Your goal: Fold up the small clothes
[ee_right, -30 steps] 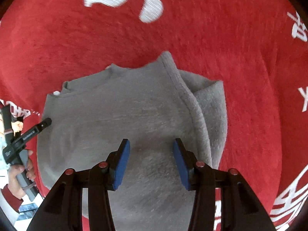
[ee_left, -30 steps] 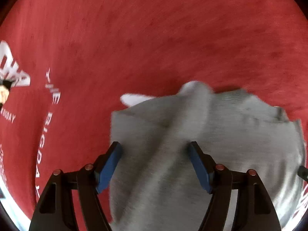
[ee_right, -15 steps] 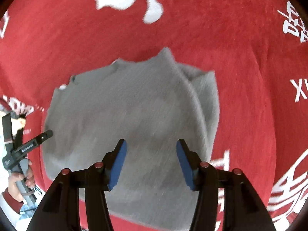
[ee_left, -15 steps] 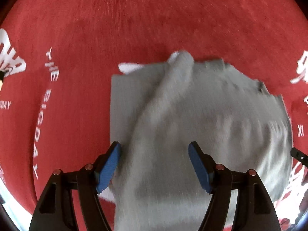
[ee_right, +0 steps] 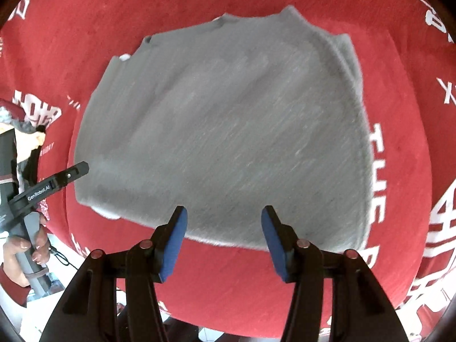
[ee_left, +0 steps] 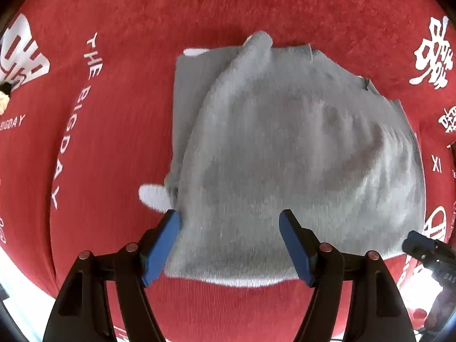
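Hovering above a folded grey garment (ee_left: pixel 285 148), the left gripper (ee_left: pixel 229 245) points almost straight down, its two blue pads (ee_left: pixel 159 250) spread wide with nothing pinched between them. The garment's near hem lies below the gap between the pads, not touched by either as far as the view shows. One flap is folded across the garment's left part, and a small white patch (ee_left: pixel 154 196) peeks out at the left edge just beside the left pad.

The garment rests flat on a red cloth (ee_left: pixel 199 8) printed with white lettering, which covers the counter. In the right wrist view the same grey garment (ee_right: pixel 228 131) fills the middle of the frame, with a folded layer along its right side and its near hem running just beyond the fingertips. The right gripper (ee_right: pixel 225 239) tilts steeply downward over that hem; its jaws stand apart and grasp nothing, the pads (ee_right: pixel 275 245) clear of the fabric.

At the left edge of the right wrist view, a person's hand (ee_right: pixel 20 253) wraps around the grey handle of the left gripper (ee_right: pixel 57 179), whose black finger reaches toward the garment's left border. A dark red sleeve cuff (ee_right: pixel 11 287) shows below that hand. The image is slightly blurred.
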`<state>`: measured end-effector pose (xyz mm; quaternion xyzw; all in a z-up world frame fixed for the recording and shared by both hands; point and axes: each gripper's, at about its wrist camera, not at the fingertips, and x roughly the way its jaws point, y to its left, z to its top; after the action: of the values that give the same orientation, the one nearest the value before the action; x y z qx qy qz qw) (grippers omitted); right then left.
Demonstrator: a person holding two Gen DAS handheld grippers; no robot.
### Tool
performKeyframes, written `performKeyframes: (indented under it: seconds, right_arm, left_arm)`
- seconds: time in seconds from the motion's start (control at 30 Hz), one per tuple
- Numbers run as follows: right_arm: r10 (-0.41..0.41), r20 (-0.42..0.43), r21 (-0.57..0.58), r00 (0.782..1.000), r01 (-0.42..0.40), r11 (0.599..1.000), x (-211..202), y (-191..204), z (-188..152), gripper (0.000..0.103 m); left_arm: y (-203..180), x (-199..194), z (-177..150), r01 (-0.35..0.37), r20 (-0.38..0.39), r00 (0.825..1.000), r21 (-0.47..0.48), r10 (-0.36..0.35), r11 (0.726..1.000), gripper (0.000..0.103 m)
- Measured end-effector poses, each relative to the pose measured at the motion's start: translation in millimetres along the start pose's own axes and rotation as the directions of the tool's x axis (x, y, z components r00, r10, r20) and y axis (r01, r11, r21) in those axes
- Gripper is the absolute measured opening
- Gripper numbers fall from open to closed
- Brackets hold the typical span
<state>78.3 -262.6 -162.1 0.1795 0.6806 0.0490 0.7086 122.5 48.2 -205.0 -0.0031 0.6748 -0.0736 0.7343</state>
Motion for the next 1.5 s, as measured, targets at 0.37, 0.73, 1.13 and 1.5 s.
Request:
performKeyframes:
  seconds: [0.37,0.73,1.13,1.5]
  right_arm:
    - [0.036,-0.046,-0.047,0.998,-0.038,0.998,12.8,33.5,-15.4,0.058]
    - [0.415,-0.048,0.133,0.908,-0.406,0.904,44.5,48.9,-26.2,0.058]
    - [0.641,0.147,0.346,0.754,-0.646,0.680,99.7,48.3,-34.4,0.058]
    - [0.651,0.197,0.337,0.733,-0.674,0.658,82.6,50.7,-8.7,0.010]
  left_arm:
    - [6.5,-1.4,-22.6,0.021,-0.019,1.000,-0.010,-0.021,1.000,0.073]
    - [40.3,-1.4,-49.4,0.205,-0.006,0.978,-0.151,-0.208,0.967,0.073]
    - [68.8,12.1,-79.7,0.473,0.061,0.877,-0.294,-0.477,0.831,0.073]
    - [45.0,25.3,-73.8,0.650,0.142,0.745,-0.373,-0.652,0.661,0.073]
